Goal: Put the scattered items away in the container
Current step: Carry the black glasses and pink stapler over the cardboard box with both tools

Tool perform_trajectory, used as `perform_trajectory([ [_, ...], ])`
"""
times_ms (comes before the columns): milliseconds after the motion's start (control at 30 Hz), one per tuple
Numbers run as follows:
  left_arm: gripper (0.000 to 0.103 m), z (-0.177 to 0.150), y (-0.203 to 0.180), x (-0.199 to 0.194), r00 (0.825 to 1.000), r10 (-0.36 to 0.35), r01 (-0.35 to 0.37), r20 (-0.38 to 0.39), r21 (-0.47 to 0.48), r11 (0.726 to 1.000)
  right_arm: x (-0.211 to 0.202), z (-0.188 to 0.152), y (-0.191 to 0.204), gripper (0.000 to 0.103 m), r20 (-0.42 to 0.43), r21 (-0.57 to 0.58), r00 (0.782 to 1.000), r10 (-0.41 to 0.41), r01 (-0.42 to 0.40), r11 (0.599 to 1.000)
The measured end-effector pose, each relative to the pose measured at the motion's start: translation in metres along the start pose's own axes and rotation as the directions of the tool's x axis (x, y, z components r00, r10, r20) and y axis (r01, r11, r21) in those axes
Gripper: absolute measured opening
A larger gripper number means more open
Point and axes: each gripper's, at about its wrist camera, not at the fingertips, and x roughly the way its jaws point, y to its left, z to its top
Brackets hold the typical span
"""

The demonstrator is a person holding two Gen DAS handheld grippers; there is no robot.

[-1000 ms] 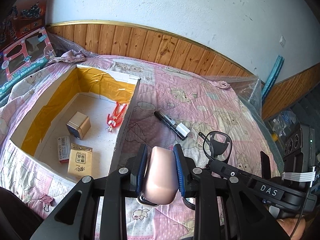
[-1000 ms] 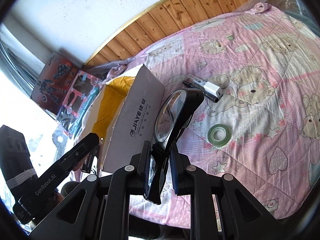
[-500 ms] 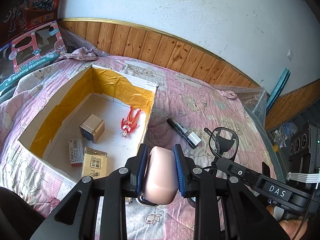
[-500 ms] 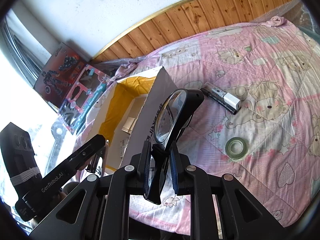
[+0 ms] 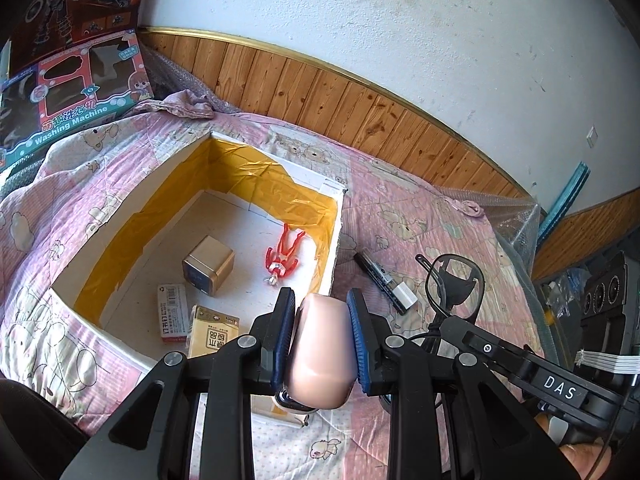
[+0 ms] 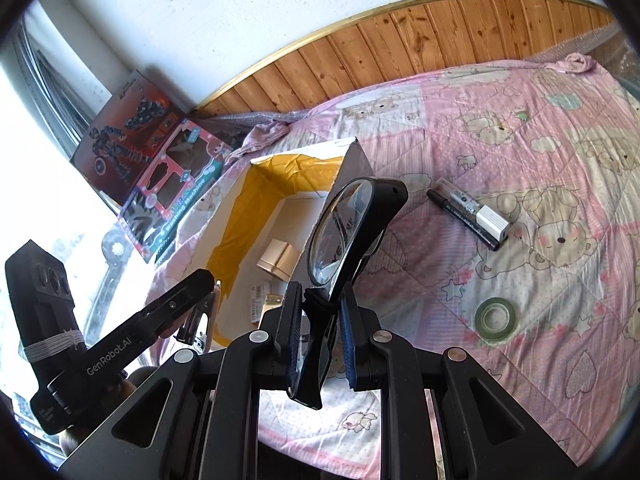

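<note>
Both tongs have risen and swung left, bringing more of the box [image 5: 336, 240] interior into view.

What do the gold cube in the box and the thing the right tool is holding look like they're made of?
The gold cube looks like metal, perhaps a tin: satin gold sheen, crisp edges with rounded corners. The magnifying glass in the right tool has a matte black frame, likely plastic, around a clear lens that distorts the print behind it; glass or acrylic, I can't tell.

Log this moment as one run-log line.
left gripper: shut on pink oval object | right gripper: shut on magnifying glass | box: four items inside | quilt: marker, tape roll left
</note>
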Motion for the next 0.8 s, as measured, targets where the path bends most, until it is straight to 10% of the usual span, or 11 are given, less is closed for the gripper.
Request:
perform_trajectory([
  [800, 0.028, 0.022, 0.053, 0.000, 0.999, 0.018, -0.015, 0.031, -0.090, 0.996, 0.029, 0.017, 0.038, 0.018, -0.033, -0.073, 0.999, 0.007, -0.009, 0.997],
])
